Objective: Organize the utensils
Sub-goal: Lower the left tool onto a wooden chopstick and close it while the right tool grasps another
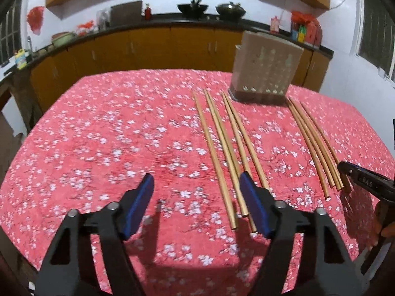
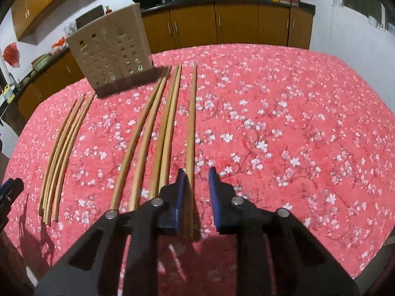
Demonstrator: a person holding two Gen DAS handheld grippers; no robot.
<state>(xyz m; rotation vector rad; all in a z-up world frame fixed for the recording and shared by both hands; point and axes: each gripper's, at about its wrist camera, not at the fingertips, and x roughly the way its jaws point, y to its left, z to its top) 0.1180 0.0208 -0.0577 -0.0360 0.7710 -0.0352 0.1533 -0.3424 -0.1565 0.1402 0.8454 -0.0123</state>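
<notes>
Several wooden chopsticks lie on the red floral tablecloth in two groups: a left group and a right group. A beige perforated utensil holder stands behind them. My left gripper is open and empty, hovering over the cloth with its right finger above the near ends of the left group. My right gripper is open, straddling the near end of the rightmost chopstick, which lies against its left pad. The right gripper's tip shows at the left wrist view's right edge.
The table is covered by the red cloth with white blossoms. Behind it runs a kitchen counter with woks, jars and orange cabinets. The left gripper shows at the right wrist view's left edge.
</notes>
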